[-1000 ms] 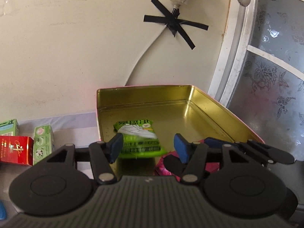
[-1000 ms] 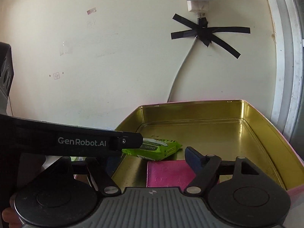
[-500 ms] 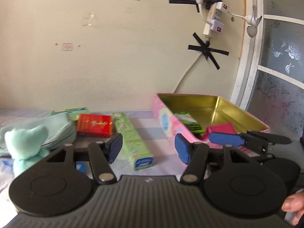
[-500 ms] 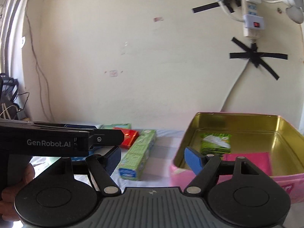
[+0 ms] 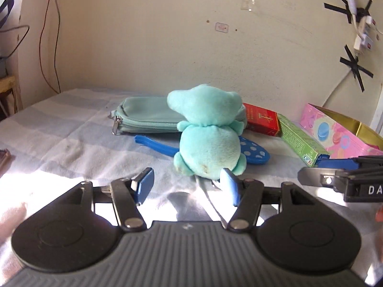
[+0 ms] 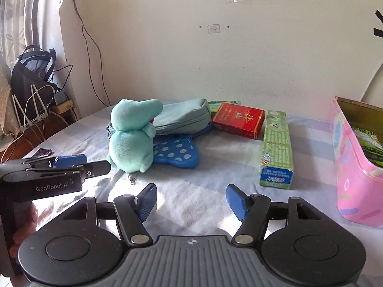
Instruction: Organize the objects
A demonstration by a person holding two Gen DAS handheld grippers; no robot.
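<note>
Plush toy (image 5: 208, 129) in mint green is shown seated upright on a cloth-covered desk (image 5: 71, 148), serving as the anchor of the scene. Just behind the toy, a pale green zip pouch (image 5: 146, 116) is laid flat, and a blue polka-dot item (image 5: 253, 153) is seen lying under and beside the toy, touching its base. To the right of the toy, a red box (image 5: 262, 119) is set near the wall, with a long green carton (image 5: 300, 140) lying just beyond it. Farther right of the toy, well apart from it, a pink tin (image 5: 335, 135) with a gold interior is placed; a green packet (image 6: 367, 143) is visible inside it in the right wrist view. The left claw (image 5: 188, 185) is held low in front of the toy, its blue pads (image 5: 144, 183) spread wide with nothing between them; the right-hand pad is seen close to the toy's foot, though contact cannot be confirmed. The right claw (image 6: 191, 199) is held to the right of the toy, in front of the green carton, its pads (image 6: 235, 199) likewise spread apart and empty. A small metal clasp (image 6: 132, 179) is seen on the cloth at the toy's base. Sunlight is cast across the cloth in front of the toy.
</note>
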